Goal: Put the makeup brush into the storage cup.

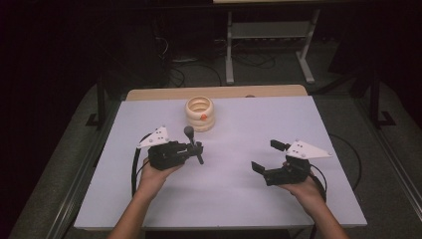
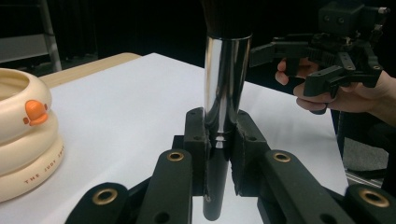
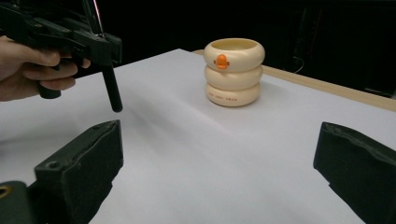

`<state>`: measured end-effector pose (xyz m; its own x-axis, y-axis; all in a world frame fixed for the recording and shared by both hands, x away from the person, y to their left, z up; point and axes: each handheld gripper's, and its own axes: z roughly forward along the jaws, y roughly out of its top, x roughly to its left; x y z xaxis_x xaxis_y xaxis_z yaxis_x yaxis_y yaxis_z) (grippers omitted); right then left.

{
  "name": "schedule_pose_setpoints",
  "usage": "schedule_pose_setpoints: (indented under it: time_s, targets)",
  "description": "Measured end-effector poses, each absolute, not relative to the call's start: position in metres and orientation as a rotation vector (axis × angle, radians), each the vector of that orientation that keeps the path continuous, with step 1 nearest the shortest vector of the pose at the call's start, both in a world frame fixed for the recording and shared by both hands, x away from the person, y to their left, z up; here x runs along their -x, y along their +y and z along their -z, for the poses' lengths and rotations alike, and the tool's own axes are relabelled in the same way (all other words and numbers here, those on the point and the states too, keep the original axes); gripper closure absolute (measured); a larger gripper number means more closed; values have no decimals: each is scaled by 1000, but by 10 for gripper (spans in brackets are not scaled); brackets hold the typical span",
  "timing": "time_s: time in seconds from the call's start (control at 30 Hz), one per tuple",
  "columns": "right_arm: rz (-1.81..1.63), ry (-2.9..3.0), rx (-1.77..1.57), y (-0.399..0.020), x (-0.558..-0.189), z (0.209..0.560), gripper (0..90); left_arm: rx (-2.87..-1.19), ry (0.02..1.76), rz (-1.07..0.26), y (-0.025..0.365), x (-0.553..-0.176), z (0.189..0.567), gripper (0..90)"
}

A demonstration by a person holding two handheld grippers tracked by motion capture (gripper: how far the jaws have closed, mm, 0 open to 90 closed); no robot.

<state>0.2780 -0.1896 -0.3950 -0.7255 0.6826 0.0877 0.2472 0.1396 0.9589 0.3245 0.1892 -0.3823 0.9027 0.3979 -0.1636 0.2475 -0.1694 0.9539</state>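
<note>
Between the jaws of the left gripper (image 2: pixel 217 140) stands a makeup brush (image 2: pixel 226 88), clamped upright at the joint where its chrome ferrule meets the black handle, held above the white table (image 1: pixel 239 194) just in front of the cream ringed holder (image 1: pixel 200 113). The brush looks light and stiff along its handle; the polished ferrule is likely slippery, so the grip low on it, where the pads also catch the matte handle, seems the safer place, and the soft bristle head should be left untouched since squeezing would splay it. From the high view the left gripper (image 1: pixel 196 149) holds the brush with the head up and the handle end pointing down. The right gripper (image 1: pixel 266 157) sits off to the other side, its jaws spread wide with nothing between them, well apart from the brush. The holder, three stacked rings with a small orange duck mark, reads as ceramic or hard plastic, probably heavy enough to stay put yet breakable if knocked. Hard to make out: the bristles are cut off at the top of the left gripper view, the holder's interior depth is hidden behind its rim, and the small lettering on its lowest ring is too fine to read with any certainty.
</note>
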Motion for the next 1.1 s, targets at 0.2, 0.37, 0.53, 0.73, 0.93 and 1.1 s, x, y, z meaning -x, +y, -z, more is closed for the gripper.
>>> schedule_pose_setpoints:
  time_s: [0.2, 0.37, 0.53, 0.73, 0.93, 1.1]
  targets:
    - [-1598, 2011, -931, -203, -270, 401, 8, -1760, 489, -143, 189, -325, 383, 786]
    - [-1562, 1993, -951, -211, -262, 408, 8, -1758, 492, -138, 188, -326, 383, 786]
    - [-1529, 1970, -963, -217, -255, 413, 8, -1758, 494, -156, 190, -328, 380, 786]
    - [-1530, 1948, -973, -221, -250, 416, 8, -1757, 505, -176, 194, -334, 376, 786]
    - [-1522, 1933, -971, -223, -250, 416, 8, -1740, 520, -198, 200, -342, 371, 786]
    - [-1529, 1924, -988, -224, -250, 416, 9, -1730, 527, -216, 204, -347, 366, 786]
